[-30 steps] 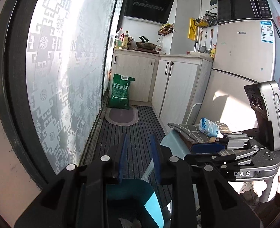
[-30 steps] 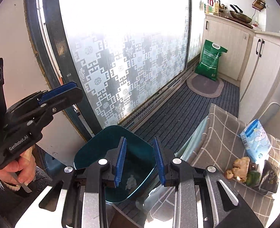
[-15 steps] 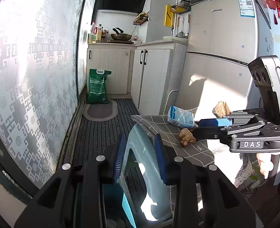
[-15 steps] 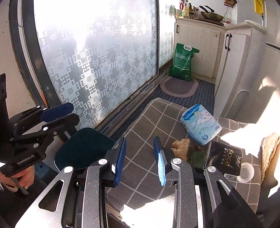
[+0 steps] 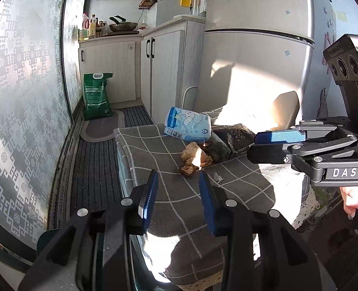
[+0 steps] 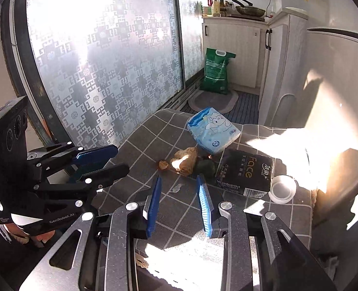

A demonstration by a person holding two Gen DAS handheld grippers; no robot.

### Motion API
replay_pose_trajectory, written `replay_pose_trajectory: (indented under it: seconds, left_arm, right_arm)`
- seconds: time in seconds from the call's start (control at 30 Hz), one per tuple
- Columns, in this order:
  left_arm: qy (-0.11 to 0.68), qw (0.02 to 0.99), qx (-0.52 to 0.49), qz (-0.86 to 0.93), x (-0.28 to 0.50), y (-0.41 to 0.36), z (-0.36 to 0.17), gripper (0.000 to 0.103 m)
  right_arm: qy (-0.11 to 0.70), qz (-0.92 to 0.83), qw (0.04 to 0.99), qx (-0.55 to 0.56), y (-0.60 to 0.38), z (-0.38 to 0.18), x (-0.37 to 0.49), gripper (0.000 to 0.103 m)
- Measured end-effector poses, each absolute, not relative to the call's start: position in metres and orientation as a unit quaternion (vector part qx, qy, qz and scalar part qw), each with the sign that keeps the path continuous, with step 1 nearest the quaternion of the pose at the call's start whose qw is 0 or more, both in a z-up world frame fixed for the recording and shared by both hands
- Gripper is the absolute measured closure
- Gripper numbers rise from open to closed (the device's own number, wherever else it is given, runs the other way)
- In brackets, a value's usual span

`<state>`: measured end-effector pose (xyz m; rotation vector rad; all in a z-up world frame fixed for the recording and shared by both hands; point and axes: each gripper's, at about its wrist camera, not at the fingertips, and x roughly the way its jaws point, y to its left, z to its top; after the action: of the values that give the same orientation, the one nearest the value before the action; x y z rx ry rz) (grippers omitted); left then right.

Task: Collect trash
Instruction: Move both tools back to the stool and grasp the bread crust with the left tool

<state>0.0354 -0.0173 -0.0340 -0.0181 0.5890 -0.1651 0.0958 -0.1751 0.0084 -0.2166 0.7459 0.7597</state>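
Trash lies on a grey checked cloth (image 5: 154, 150) over a table: crumpled brown scraps (image 5: 194, 158) (image 6: 183, 161), a dark green lump (image 6: 206, 167) and a small white scrap (image 6: 176, 188) (image 5: 218, 176). My left gripper (image 5: 179, 194) is open and empty, just short of the brown scraps. My right gripper (image 6: 180, 194) is open and empty, with the white scrap between its fingers' line of sight. Each gripper shows in the other's view: the right (image 5: 276, 145), the left (image 6: 98, 160).
A blue tissue pack (image 6: 212, 129), a black "Face" pack (image 6: 245, 173) and a white lid (image 6: 282, 188) sit on the cloth. The teal bin's rim (image 5: 43, 238) shows low left. Frosted sliding door on the left, fridge (image 5: 256, 48) behind, green bag (image 5: 97, 95) on the floor.
Both grippers have swung up from over the teal bin to over the table, toward the trash. Both stay open and empty.
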Motion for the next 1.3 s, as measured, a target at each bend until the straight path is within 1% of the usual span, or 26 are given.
replay_pose_trajectory:
  seconds: [0.4, 0.77, 0.83, 0.87, 1.03, 1.07, 1.1, 1.13, 1.17, 1.3]
  left_arm:
    - [0.327, 0.943, 0.01, -0.055, 0.075, -0.039, -0.056, 0.064]
    - [0.336, 0.94, 0.008, -0.051, 0.092, -0.04, -0.062, 0.064]
    - [0.339, 0.94, 0.017, -0.043, 0.093, -0.041, -0.065, 0.073]
    - [0.339, 0.94, 0.021, -0.04, 0.093, -0.041, -0.066, 0.08]
    - [0.337, 0.94, 0.011, -0.045, 0.091, -0.035, -0.064, 0.081]
    - [0.335, 0.941, 0.008, -0.046, 0.09, -0.035, -0.064, 0.081]
    - [0.333, 0.942, 0.005, -0.047, 0.089, -0.034, -0.063, 0.081]
    - [0.332, 0.942, 0.0, -0.048, 0.089, -0.033, -0.062, 0.081]
    - [0.332, 0.942, -0.005, -0.05, 0.088, -0.032, -0.061, 0.081]
    - [0.326, 0.943, -0.022, -0.065, 0.083, -0.032, -0.057, 0.081]
  right_arm:
    - [0.369, 0.346, 0.858, -0.088, -0.209, -0.007, 0.102, 0.073]
    - [0.382, 0.319, 0.863, -0.086, -0.235, -0.022, 0.112, 0.073]
    - [0.382, 0.313, 0.865, -0.09, -0.237, -0.025, 0.114, 0.072]
    - [0.383, 0.31, 0.865, -0.091, -0.238, -0.027, 0.114, 0.071]
    - [0.37, 0.282, 0.878, -0.115, -0.243, -0.027, 0.118, 0.07]
    - [0.366, 0.274, 0.882, -0.117, -0.245, -0.026, 0.119, 0.066]
    - [0.361, 0.265, 0.886, -0.119, -0.248, -0.025, 0.122, 0.058]
    - [0.356, 0.257, 0.89, -0.125, -0.249, -0.024, 0.123, 0.054]
    - [0.352, 0.249, 0.893, -0.132, -0.251, -0.025, 0.126, 0.053]
    - [0.349, 0.249, 0.892, -0.145, -0.252, -0.028, 0.134, 0.053]
